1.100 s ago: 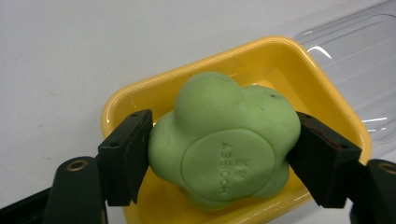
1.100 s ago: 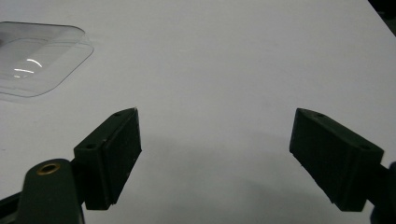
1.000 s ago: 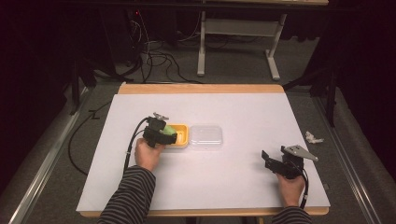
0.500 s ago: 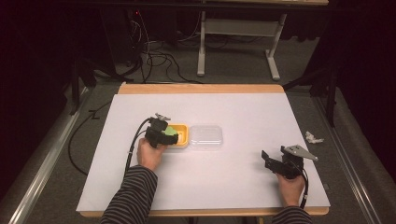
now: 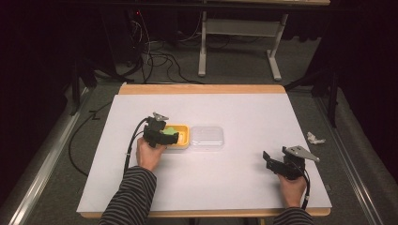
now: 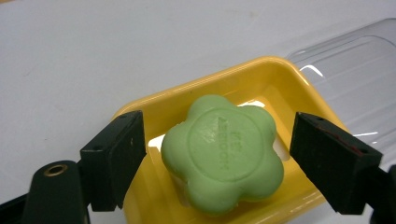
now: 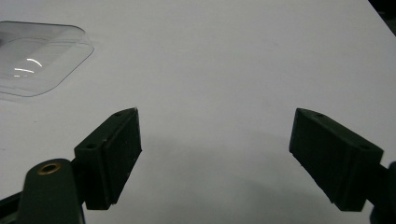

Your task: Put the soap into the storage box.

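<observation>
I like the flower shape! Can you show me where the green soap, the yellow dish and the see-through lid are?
green soap (image 6: 223, 154), left gripper view, its stamped top face.
yellow dish (image 6: 280, 77), left gripper view, its far rim.
see-through lid (image 5: 207, 137), high view, its flat top.

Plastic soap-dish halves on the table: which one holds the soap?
The yellow plastic tray, at the left gripper, holds the green flower-shaped soap. The clear plastic lid beside it is empty.

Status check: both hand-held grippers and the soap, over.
Left hand-held gripper open, straddling green soap in yellow dish. Right hand-held gripper open over bare table. Clear lid beside dish.
</observation>
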Action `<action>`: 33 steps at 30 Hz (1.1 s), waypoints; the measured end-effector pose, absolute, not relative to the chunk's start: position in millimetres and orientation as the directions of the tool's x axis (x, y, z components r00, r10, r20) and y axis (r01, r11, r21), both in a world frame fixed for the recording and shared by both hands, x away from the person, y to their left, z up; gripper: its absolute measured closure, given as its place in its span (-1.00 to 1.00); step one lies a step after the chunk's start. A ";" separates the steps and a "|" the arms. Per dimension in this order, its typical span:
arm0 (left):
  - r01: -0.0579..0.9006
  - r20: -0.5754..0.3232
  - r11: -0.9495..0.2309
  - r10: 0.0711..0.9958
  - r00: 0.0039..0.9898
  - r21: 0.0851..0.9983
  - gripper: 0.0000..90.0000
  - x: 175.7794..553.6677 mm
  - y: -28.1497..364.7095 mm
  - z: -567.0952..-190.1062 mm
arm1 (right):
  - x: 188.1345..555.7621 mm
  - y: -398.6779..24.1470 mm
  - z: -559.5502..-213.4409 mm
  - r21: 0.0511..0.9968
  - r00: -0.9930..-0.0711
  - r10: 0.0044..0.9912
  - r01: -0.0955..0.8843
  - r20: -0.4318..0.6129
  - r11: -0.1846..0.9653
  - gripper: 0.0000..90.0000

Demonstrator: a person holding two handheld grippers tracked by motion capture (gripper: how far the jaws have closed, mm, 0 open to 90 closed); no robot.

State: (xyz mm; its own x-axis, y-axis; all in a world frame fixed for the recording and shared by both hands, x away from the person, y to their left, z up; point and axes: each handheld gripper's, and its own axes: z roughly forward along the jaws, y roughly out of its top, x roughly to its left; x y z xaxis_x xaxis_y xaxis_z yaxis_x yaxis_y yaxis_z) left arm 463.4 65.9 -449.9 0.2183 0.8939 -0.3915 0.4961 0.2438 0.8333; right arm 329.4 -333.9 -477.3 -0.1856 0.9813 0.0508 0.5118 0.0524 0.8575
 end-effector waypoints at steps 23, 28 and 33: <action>0.459 -0.418 0.269 0.870 0.261 0.847 -0.58 444.9 76.0 -426.2 | 329.2 -334.0 -477.2 0.858 -0.186 0.981 0.511 0.052 0.051 -0.62; 0.458 -0.427 0.277 0.865 0.265 0.845 -0.55 441.4 79.2 -422.4 | 329.1 -333.9 -477.2 0.857 -0.182 0.982 0.513 0.056 0.046 -0.62; 0.450 -0.428 0.280 0.863 0.270 0.848 -0.52 437.8 81.6 -419.2 | 329.2 -333.8 -477.3 0.857 -0.183 0.981 0.514 0.057 0.046 -0.62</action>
